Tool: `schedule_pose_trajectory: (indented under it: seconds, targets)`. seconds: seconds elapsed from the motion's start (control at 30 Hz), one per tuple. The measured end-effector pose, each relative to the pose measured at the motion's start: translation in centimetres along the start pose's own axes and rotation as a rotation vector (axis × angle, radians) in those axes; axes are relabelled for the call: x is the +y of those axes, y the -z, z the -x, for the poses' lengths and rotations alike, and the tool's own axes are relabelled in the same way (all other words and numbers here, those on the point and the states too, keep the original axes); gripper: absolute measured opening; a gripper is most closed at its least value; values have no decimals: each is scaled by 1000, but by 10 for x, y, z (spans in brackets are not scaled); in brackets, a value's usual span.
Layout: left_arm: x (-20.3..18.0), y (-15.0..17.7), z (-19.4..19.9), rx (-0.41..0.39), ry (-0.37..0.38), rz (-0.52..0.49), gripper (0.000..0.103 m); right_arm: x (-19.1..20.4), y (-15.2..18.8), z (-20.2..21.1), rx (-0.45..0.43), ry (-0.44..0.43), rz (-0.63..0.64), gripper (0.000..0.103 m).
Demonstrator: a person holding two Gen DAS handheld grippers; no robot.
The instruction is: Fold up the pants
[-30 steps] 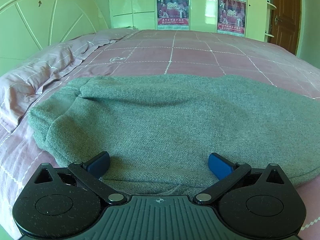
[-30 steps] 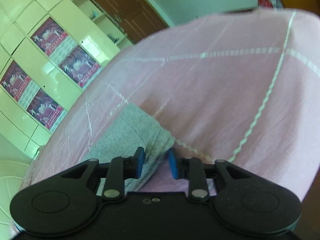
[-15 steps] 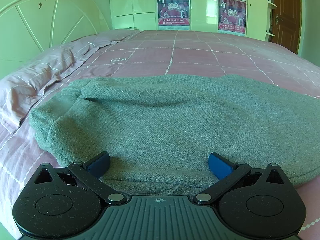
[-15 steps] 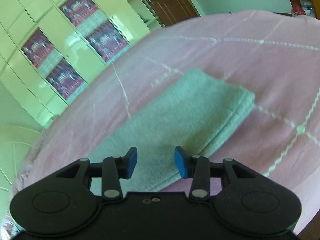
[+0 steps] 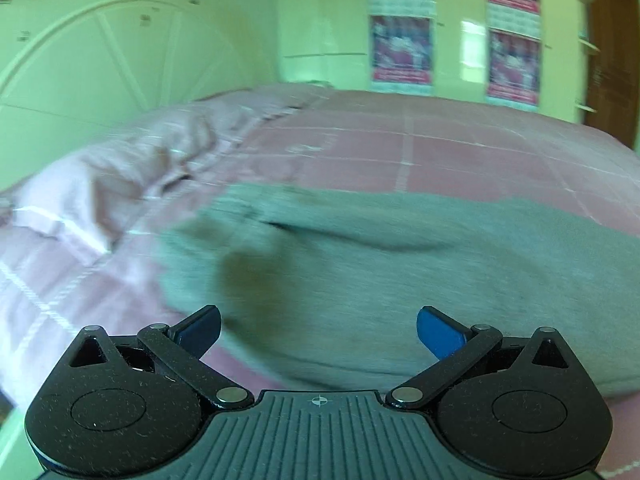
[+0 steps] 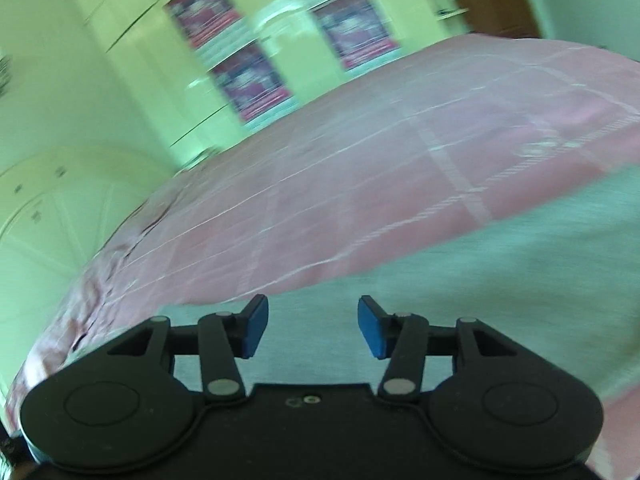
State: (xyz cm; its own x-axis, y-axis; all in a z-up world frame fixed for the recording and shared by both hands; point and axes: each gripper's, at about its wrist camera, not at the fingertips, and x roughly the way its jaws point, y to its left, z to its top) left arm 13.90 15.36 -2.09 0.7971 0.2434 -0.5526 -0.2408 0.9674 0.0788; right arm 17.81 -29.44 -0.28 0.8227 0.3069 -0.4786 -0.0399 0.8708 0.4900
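Note:
The grey-green pants (image 5: 400,272) lie folded into a long flat band on the pink checked bedspread (image 5: 440,152). My left gripper (image 5: 318,330) hovers open over the band's near edge with nothing between its blue pads. The pants (image 6: 460,300) also fill the lower right of the blurred right wrist view. My right gripper (image 6: 312,330) is above them, its jaws opening with nothing gripped between the pads.
A rumpled pink pillow (image 5: 120,176) lies at the left against the pale headboard (image 5: 100,72). Cream wardrobes with red posters (image 5: 402,48) stand beyond the bed, and a brown door (image 5: 612,60) at the far right. The bedspread (image 6: 340,200) stretches wide behind the pants.
My right gripper left the pants' folded end, swung left across the bed and rolled, its jaws widening. My left gripper drew back a little and turned left; the pillow and headboard now show more.

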Motion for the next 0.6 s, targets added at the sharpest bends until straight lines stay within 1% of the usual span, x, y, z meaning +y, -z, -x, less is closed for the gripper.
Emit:
schedule_pose_trajectory:
  seconds: [0.07,0.17,0.27,0.37,0.4,0.43,0.47,0.5,0.53,0.6]
  targets:
    - [25,-1,-3,16,-35,73,103,33,-11,-35,61,-86,58,53]
    - [64,1,-12,26,-60,220,103,79,-20,-85,133,-160,170,53]
    - [88,1,-28,42,-48,325,103,120,-25,-135,203,-190,289,47]
    - [98,-4,-46,56,-21,375,102,149,-25,-172,264,-207,380,43]
    - [99,-6,-52,60,-8,386,101,154,-25,-183,279,-209,404,41]
    - [101,-8,-59,70,3,397,89,158,-25,-193,296,-215,418,40]
    - [103,-10,-68,88,26,413,78,161,-23,-203,313,-215,435,37]
    - [104,-10,-75,102,52,433,74,163,-23,-210,326,-212,451,35]
    - [104,-10,-80,108,73,448,67,164,-23,-217,338,-212,458,36]
    - [103,-11,-85,103,78,450,67,166,-22,-232,359,-220,465,35]
